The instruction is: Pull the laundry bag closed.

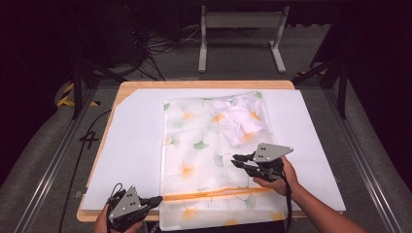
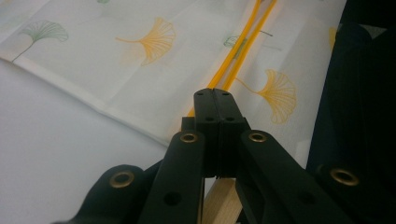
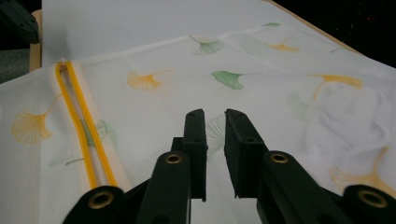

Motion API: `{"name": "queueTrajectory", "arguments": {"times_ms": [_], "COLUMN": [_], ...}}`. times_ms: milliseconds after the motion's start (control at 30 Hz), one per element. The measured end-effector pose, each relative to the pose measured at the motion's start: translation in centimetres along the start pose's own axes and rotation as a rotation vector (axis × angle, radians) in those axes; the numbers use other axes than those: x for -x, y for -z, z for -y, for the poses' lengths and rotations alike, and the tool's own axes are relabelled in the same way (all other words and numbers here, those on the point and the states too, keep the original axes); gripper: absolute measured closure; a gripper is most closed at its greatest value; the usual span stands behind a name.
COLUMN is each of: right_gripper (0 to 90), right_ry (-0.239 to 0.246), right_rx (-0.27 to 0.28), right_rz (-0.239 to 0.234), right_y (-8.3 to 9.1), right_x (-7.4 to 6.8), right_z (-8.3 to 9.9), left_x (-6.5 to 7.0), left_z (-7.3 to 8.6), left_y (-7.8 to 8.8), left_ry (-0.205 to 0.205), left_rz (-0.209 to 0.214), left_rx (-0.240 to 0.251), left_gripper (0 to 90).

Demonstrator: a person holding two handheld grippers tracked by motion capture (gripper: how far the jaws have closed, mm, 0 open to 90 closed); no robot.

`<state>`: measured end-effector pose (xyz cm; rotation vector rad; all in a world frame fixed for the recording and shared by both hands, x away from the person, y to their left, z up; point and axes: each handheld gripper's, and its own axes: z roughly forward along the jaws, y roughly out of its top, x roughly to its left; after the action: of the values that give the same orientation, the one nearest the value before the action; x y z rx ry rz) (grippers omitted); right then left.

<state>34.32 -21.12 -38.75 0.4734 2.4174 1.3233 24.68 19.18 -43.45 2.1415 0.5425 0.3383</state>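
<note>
Overhead, the mesh laundry bag lies flat on the white sheet covering the surface; its near edge hangs over the front and is cut off. A white garment blurs through the mesh. The left gripper view shows the left claw clenched at the yellow zipper, though whether it pinches fabric is hidden. In the right gripper view, the right claw hovers over the mesh, narrowly parted, grasping nothing.
</note>
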Motion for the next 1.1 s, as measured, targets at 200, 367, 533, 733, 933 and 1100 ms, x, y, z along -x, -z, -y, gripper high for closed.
{"name": "queueTrajectory", "arguments": {"times_ms": [200, 367, 533, 733, 933, 1100], "right_gripper": [83.6, 83.9, 86.5, 88.6, 88.3, 85.0], "right_ry": [0.039, 0.041, 0.069, 0.105, 0.128, 0.149], "right_rx": [-0.018, -0.029, -0.035, -0.048, -0.056, -0.068], "right_rz": [-0.041, -0.068, -0.117, -0.165, -0.217, -0.264], "right_y": [-2.2, -3.7, -5.0, -6.2, -7.8, -9.4], "right_x": [-1.4, -2.2, -3.4, -4.8, -6.4, -7.8], "right_z": [-1.0, -1.6, -2.2, -2.8, -3.7, -4.5], "left_x": [0.4, 0.7, 0.8, 0.8, 0.9, 1.1], "left_z": [0.0, 0.0, 0.2, 0.4, 0.6, 0.9], "left_y": [-1.2, -1.9, -2.2, -2.4, -2.6, -2.8], "left_ry": [-0.014, -0.027, -0.035, -0.030, -0.033, -0.041], "left_rz": [0.018, 0.029, 0.036, 0.042, 0.052, 0.043], "left_rx": [-0.029, -0.055, -0.070, -0.084, -0.096, -0.128], "left_gripper": [90.0, 90.0, 90.0, 90.0, 90.0, 90.0]}}
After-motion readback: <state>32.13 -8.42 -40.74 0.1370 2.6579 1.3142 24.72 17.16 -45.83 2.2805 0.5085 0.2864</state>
